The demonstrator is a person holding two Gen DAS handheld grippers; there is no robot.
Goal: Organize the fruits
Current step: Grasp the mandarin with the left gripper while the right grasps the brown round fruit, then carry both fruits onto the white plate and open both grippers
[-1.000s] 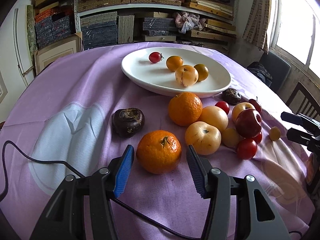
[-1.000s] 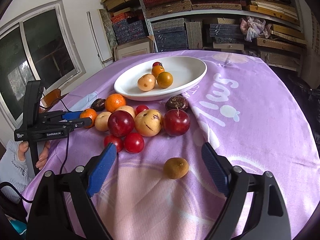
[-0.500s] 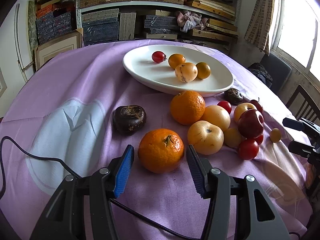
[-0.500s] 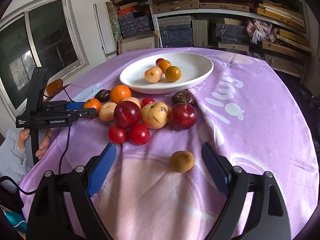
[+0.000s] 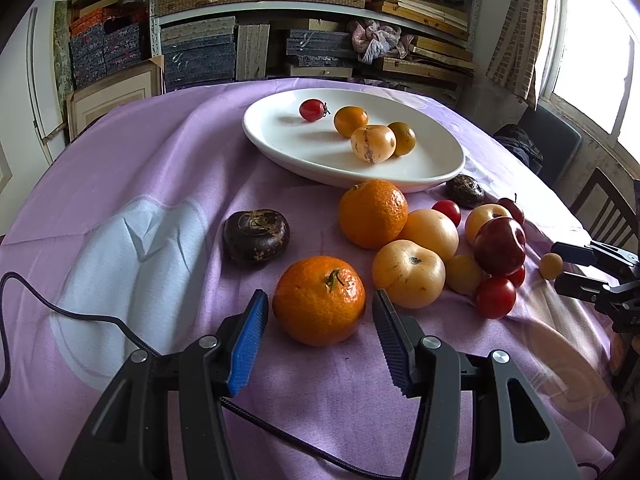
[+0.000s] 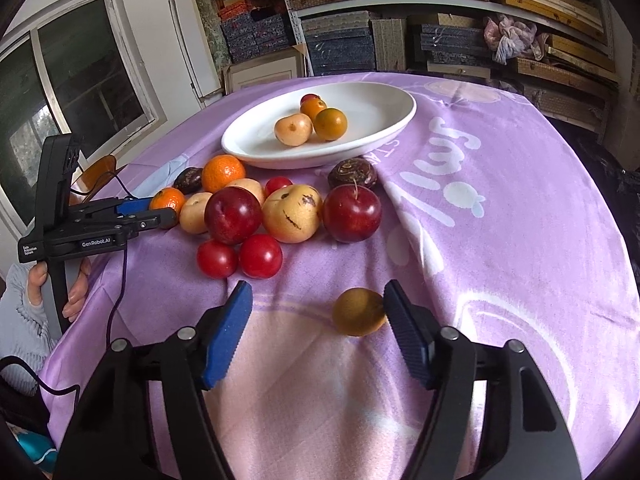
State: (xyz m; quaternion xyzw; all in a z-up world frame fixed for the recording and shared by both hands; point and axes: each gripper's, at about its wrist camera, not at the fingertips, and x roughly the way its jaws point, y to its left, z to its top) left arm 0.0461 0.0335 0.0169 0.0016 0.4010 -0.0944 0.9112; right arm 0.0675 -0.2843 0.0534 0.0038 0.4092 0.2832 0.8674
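Left wrist view: the left tool [image 5: 320, 316] stands part open over the purple-clothed surface [image 5: 160, 168], and a stemmed mandarin [image 5: 319, 300] sits between its blue pads with a gap on each side, so nothing is gripped. Just beyond the tool's left finger lies a dark brown fruit [image 5: 256, 237]. Ahead and to the right of its fingertips is a cluster of fruit: a second mandarin [image 5: 373, 213], pale yellow fruits [image 5: 408, 273], a dark red plum [image 5: 500, 246] and small red ones [image 5: 495, 297]. Farther ahead is the white dish [image 5: 280, 144], holding a small red fruit, two small orange ones and a pale one.

Right wrist view: the right tool [image 6: 318, 304] has just been closing its jaws, and they are still parted. A small brownish-yellow fruit [image 6: 358, 311] lies on the cloth between them, against the right-hand pad [image 6: 404, 328], while the left-hand pad stands well apart from it, so it is not clamped. The fruit cluster sits just ahead of the fingertips, the dish beyond it. Far to the left, a hand [image 6: 74, 292] grips the handle of the left tool.
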